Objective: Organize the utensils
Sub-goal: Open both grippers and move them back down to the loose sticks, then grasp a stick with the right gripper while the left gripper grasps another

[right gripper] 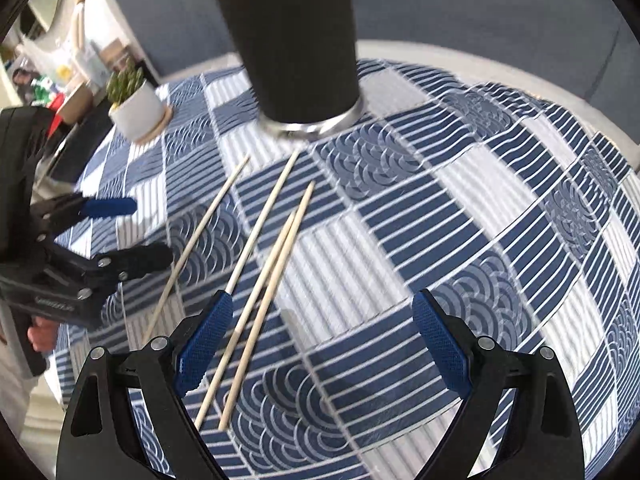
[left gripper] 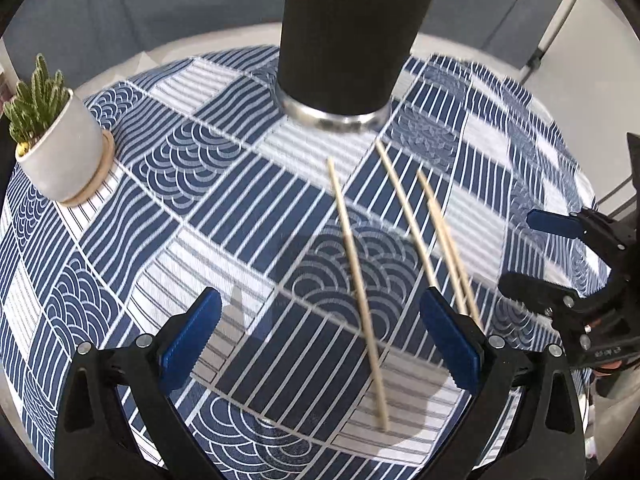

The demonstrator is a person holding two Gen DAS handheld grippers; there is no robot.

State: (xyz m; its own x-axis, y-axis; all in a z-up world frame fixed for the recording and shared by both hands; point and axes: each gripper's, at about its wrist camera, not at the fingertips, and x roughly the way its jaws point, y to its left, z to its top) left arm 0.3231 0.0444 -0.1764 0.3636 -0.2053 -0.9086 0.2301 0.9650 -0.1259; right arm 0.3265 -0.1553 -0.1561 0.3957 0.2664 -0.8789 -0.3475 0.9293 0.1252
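Several wooden chopsticks lie loose on the blue-and-white patterned tablecloth. In the left wrist view one chopstick lies between my open left gripper's fingers, and the others lie to its right. A tall black holder cup with a metal base stands beyond them. In the right wrist view my right gripper is open and empty above the cloth, with a pair of chopsticks just inside its left finger. The cup stands ahead.
A small cactus in a white pot on a wooden coaster stands at the far left of the table; it shows in the right wrist view too. The other gripper shows at each view's edge. Shelves with clutter stand beyond the table.
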